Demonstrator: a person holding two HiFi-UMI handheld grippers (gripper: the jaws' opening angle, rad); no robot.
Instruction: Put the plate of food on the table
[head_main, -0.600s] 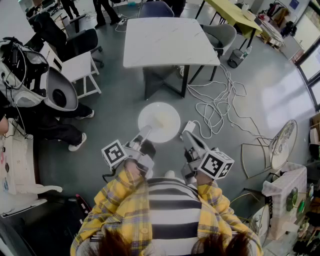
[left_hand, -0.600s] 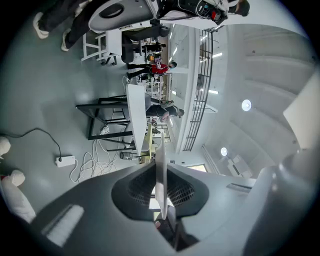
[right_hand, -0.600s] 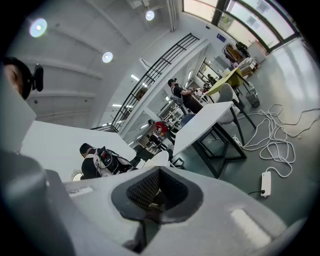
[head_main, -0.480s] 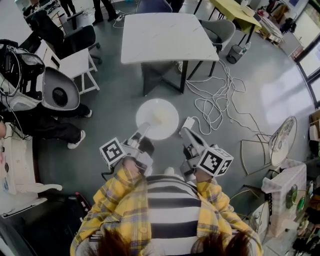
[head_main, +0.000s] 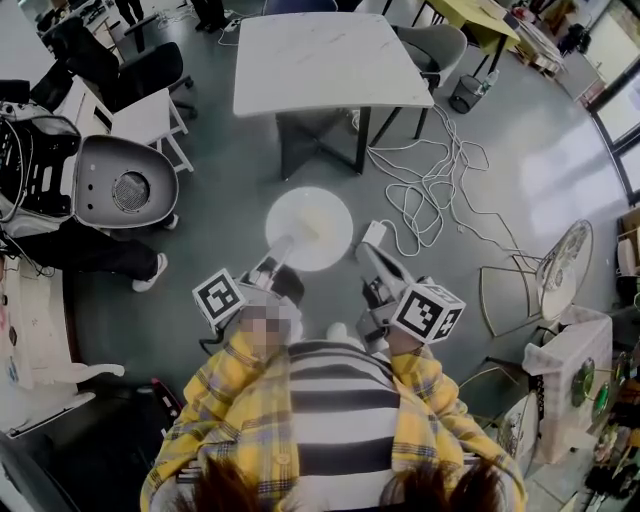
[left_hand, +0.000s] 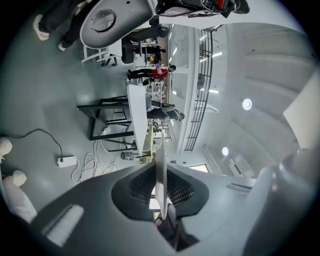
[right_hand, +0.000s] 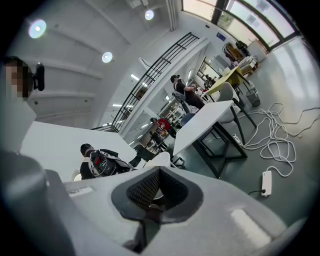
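The plate (head_main: 309, 228) is round and white with a pale patch of food at its middle. It hangs over the grey floor (head_main: 230, 215) at the centre of the head view, below the near edge of the white worktop (head_main: 330, 60) and not on it.

The left gripper (head_main: 283, 248) reaches the plate's lower left rim. In the left gripper view the plate stands edge-on as a thin white blade, and the fingers (left_hand: 135, 185) are nearly closed and clamped on its rim.

The right gripper (head_main: 360, 250) lies at the plate's lower right rim. In the right gripper view its fingers (right_hand: 145, 190) are pressed together, with only a small pale bit showing in the notch. I cannot tell whether they pinch the rim.

White cables (head_main: 430, 190) loop across the floor to the right of the plate, and a power strip (head_main: 375, 235) lies just beside the right gripper's tip. A white chair shell (head_main: 125, 185) sits at the left of the frame.
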